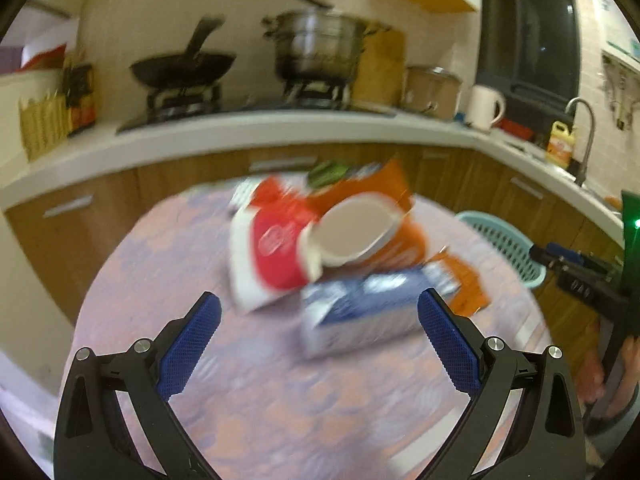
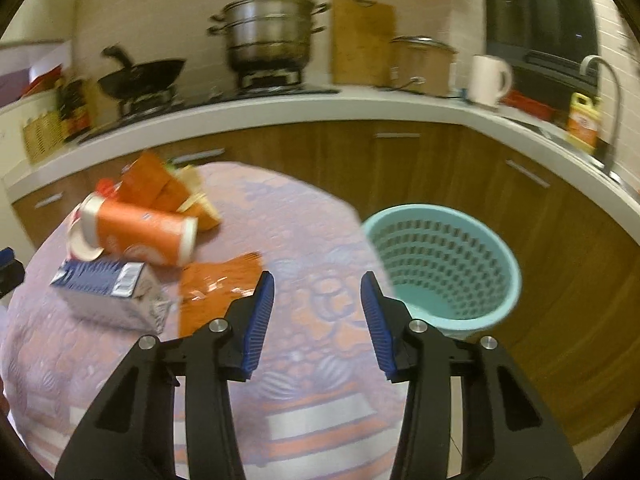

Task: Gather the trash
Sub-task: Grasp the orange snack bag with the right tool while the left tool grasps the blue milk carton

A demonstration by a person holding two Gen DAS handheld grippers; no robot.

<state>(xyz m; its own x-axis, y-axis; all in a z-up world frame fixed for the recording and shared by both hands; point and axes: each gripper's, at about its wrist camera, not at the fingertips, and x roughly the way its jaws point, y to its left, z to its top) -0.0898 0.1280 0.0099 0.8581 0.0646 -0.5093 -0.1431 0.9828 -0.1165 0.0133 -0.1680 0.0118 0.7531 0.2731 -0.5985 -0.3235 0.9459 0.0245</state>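
A pile of trash lies on a round table (image 1: 280, 400) with a patterned pink cloth. It holds a blue-and-white carton (image 1: 360, 312), an orange tube can (image 1: 360, 236) on its side, a red-and-white bag (image 1: 272, 256) and a flat orange wrapper (image 1: 464, 284). My left gripper (image 1: 318, 304) is open wide, just short of the carton. My right gripper (image 2: 317, 284) is open and empty above the cloth, between the orange wrapper (image 2: 216, 288) and a teal bin (image 2: 444, 268). The carton (image 2: 108, 292) and the can (image 2: 144, 236) lie to its left.
The teal slotted bin (image 1: 508, 248) stands on the floor off the table's right edge. Behind runs a white counter (image 2: 320, 108) with a wok, a steel pot, a cutting board, a white kettle and a sink tap, above brown cabinets.
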